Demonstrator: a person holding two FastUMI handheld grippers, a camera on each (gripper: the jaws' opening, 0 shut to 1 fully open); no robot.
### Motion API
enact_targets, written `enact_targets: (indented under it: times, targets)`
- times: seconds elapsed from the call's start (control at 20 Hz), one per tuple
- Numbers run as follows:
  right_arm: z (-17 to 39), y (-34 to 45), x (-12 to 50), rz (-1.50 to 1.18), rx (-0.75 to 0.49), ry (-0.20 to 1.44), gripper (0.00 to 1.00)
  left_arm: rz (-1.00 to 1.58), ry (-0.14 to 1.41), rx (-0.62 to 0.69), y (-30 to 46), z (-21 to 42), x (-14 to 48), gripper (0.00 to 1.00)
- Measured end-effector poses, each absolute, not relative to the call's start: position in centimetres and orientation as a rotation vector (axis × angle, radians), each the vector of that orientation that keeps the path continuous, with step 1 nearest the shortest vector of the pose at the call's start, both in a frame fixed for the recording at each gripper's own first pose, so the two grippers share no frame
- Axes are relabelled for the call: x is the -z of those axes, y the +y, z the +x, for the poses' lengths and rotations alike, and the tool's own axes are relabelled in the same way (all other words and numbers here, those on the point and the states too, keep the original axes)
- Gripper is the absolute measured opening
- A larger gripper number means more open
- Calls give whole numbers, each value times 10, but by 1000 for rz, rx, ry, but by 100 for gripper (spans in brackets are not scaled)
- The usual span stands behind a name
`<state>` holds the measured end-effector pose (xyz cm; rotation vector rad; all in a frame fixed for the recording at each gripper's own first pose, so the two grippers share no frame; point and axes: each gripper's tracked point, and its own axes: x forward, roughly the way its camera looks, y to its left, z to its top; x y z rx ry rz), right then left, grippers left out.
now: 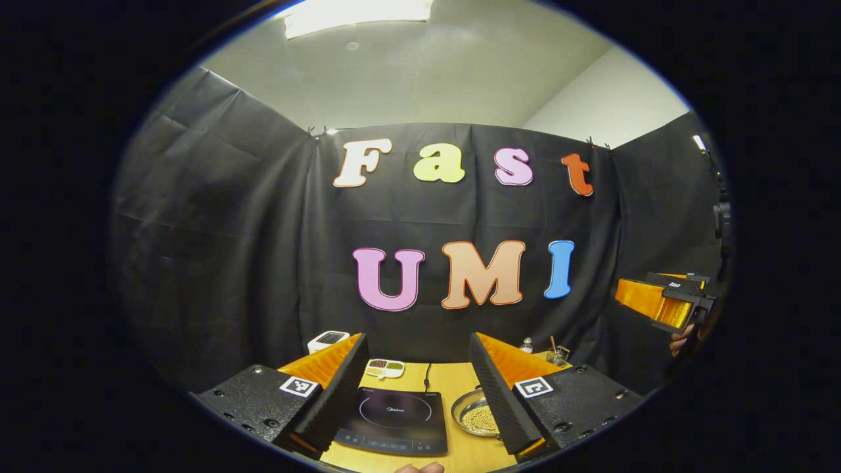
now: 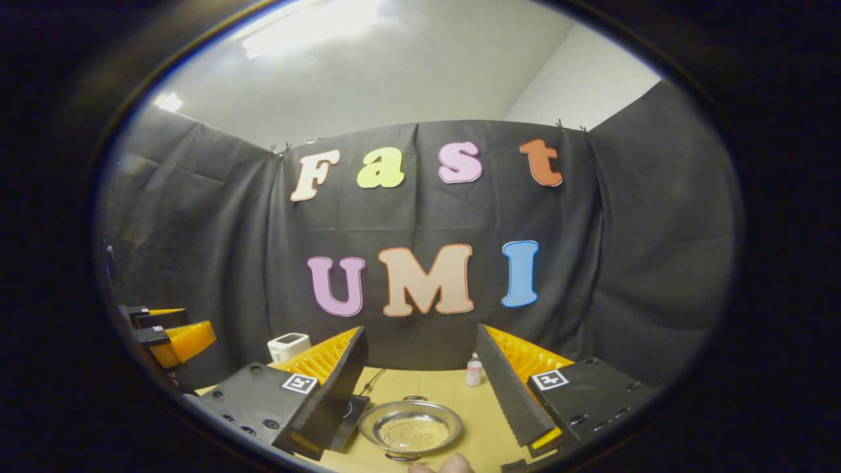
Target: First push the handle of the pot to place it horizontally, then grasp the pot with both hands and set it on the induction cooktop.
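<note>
A shallow silver pot (image 2: pixel 410 430) holding small pale beads sits on the wooden table (image 2: pixel 473 407), with small loop handles on its far and near sides. It also appears right of the black induction cooktop (image 1: pixel 394 420) as the pot (image 1: pixel 478 417). My left gripper (image 1: pixel 418 339) hangs open above the cooktop, nothing between its orange-and-black fingers. My right gripper (image 2: pixel 420 332) stands open above the pot, also holding nothing. Each gripper shows in the other's view: the right gripper (image 1: pixel 650 300) at the far right, the left gripper (image 2: pixel 187 330) at the far left.
At the table's back stand a white device (image 1: pixel 328 340), a small dish of beans (image 1: pixel 386 368), a little bottle (image 2: pixel 474 370) and a jar (image 1: pixel 557 356). The cooktop's cord (image 1: pixel 427 374) runs to the back. A fingertip (image 2: pixel 440 465) shows at the bottom edge.
</note>
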<state>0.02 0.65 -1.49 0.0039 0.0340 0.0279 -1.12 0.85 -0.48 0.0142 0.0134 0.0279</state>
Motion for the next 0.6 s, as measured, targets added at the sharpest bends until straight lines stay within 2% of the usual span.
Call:
enact_targets:
  times: [0.15,0.2,0.25,0.3,0.4,0.45,0.5,0.55,0.6]
  targets:
    - [2,13,28,8,-41,74,97,10,18,-30,13,-9,7,88]
    - [3,15,30,5,-41,83,96,7,20,-30,15,-9,8,93]
    - [4,17,32,2,-42,87,95,5,25,-31,16,-9,11,93]
    - [6,20,33,-2,-42,93,95,3,30,-31,20,-9,13,89]
    - [8,25,43,-19,-41,112,95,4,45,-33,25,-7,19,89]
    - [10,29,49,-23,-42,123,95,4,55,-35,29,-6,22,93]
    - [12,34,54,-25,-44,134,95,1,65,-35,32,-4,25,93]
    - [14,37,58,-32,-41,145,88,-2,74,-37,37,-1,29,93]
    - [16,41,63,-43,-37,158,73,-6,83,-37,41,1,32,93]
